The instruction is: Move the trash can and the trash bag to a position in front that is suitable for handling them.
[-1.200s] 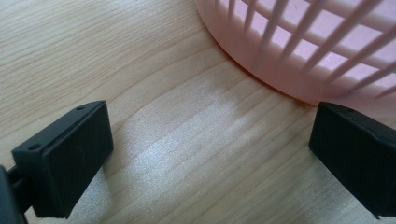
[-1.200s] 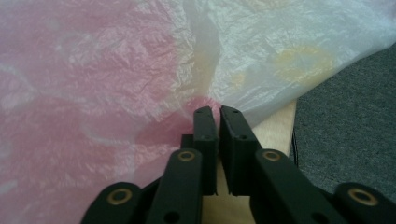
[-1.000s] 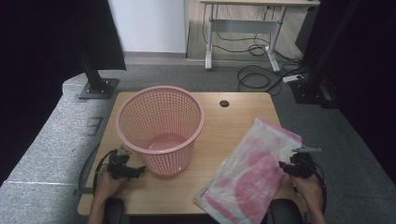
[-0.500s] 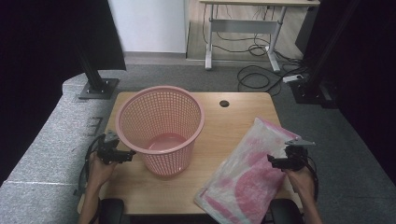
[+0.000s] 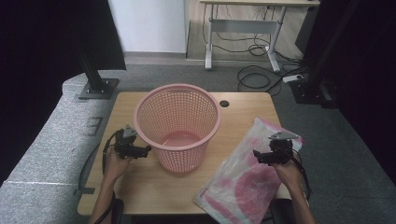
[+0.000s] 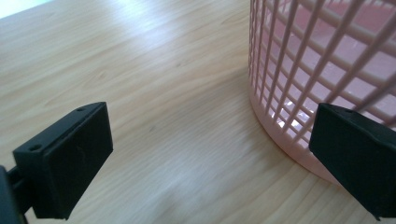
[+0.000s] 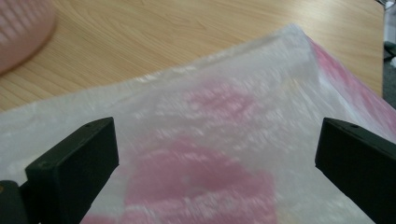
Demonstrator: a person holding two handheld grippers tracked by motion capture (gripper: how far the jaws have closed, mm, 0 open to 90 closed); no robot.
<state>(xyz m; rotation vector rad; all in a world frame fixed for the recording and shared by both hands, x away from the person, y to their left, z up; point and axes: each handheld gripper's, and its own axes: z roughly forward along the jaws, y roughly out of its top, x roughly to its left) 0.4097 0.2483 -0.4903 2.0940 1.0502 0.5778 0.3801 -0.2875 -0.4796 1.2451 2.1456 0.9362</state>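
A pink lattice basket (image 5: 187,154) stands upright in the middle of the wooden table (image 5: 140,191). Just left of it is my left gripper (image 5: 146,150), open and empty, pointing at its wall. In the left gripper view the basket's wall (image 6: 299,70) rises just behind the right jaw, with bare wood between the jaws of the gripper (image 6: 210,154). A clear and pink plastic bag (image 5: 238,182) lies flat at the right front. My right gripper (image 5: 257,156) hovers over it; its jaws have just been opening. They stand wide above the bag (image 7: 219,93), nothing pinched in the gripper (image 7: 217,158).
A round cable hole (image 5: 224,103) sits near the table's far edge. Grey padding (image 5: 51,154) borders the table on the left, with a black post base (image 5: 95,88) on it. Behind stand a desk frame (image 5: 243,28) and floor cables (image 5: 254,77).
Both hands have moved forward from the table's front edge and risen. The left gripper has come up beside the basket; the right gripper now hangs over the bag's right part.
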